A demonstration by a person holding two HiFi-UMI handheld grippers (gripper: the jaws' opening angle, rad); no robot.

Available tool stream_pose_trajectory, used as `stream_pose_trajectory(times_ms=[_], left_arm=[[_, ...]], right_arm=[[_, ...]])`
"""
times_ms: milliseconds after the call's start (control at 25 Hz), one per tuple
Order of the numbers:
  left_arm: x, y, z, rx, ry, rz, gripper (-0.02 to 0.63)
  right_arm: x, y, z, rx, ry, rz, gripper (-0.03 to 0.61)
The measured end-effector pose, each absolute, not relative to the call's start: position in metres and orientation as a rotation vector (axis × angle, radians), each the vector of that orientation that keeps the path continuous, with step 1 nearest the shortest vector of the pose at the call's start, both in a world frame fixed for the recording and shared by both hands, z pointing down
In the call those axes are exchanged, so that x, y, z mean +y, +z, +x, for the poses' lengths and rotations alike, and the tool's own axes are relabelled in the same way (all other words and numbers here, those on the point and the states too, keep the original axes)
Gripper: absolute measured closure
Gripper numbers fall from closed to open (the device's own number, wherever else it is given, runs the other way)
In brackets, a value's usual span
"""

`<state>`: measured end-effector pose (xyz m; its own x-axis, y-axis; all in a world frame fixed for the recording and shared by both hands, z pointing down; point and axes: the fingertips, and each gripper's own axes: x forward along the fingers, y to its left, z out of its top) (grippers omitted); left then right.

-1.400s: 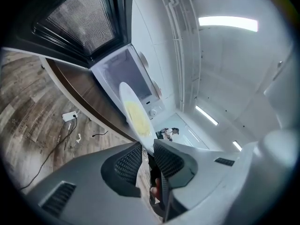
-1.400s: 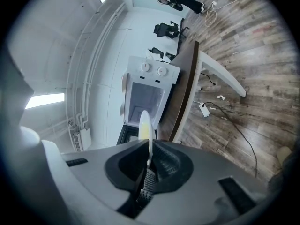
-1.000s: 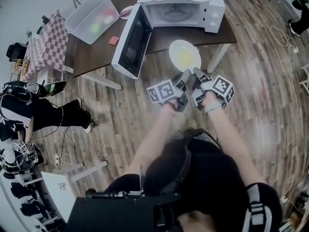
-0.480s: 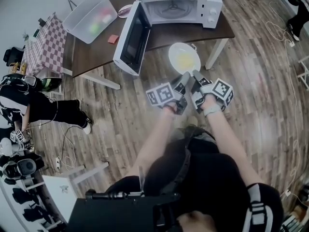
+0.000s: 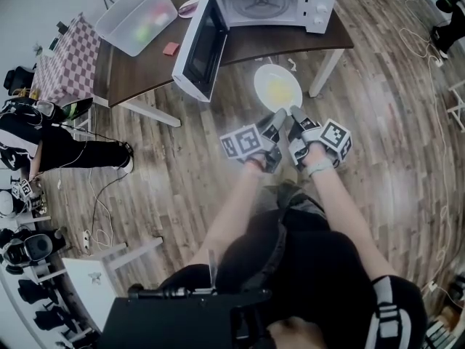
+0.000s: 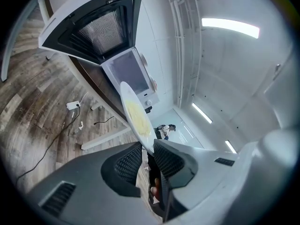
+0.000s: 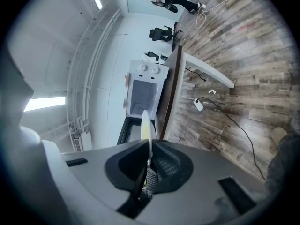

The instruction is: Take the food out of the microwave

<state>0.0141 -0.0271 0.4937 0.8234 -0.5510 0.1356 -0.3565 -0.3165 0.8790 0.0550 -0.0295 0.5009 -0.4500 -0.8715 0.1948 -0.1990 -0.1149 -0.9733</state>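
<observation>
Two-handed hold on a white plate [image 5: 277,87] of yellow food, out of the microwave [image 5: 270,6] and carried level above the wooden floor [image 5: 167,166], just in front of the dark table [image 5: 142,75]. Pinched at its near rim by the left gripper [image 5: 277,116], ribbed pads pressed on either face of the edge. Pinched again just beside that by the right gripper [image 5: 297,113], jaws nearly together on the same thin rim.

Seen along the left gripper [image 6: 147,151]: plate [image 6: 134,115] edge-on, rising from between the pads toward the microwave [image 6: 129,74] and its door [image 6: 98,27]. Seen along the right gripper [image 7: 149,165]: plate [image 7: 146,125] reduced to a thin white line, microwave [image 7: 143,95] beyond it on the table's edge.

From overhead, door [image 5: 200,46] swung wide open to the left of the oven. Farther left on the table, a clear plastic bin [image 5: 138,20] and a small red item [image 5: 171,48]. At the far left, a checkered cloth [image 5: 65,60].
</observation>
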Motion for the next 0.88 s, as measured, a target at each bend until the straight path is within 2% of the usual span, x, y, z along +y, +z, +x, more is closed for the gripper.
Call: stream_pose_trajectory(times_ms=[880], left_arm=[[0.026,0.502,0.002,-0.678,-0.225,1.934,0.545]], right_arm=[[0.024,0.510,0.043,1.597,-1.630,-1.181,0.558]])
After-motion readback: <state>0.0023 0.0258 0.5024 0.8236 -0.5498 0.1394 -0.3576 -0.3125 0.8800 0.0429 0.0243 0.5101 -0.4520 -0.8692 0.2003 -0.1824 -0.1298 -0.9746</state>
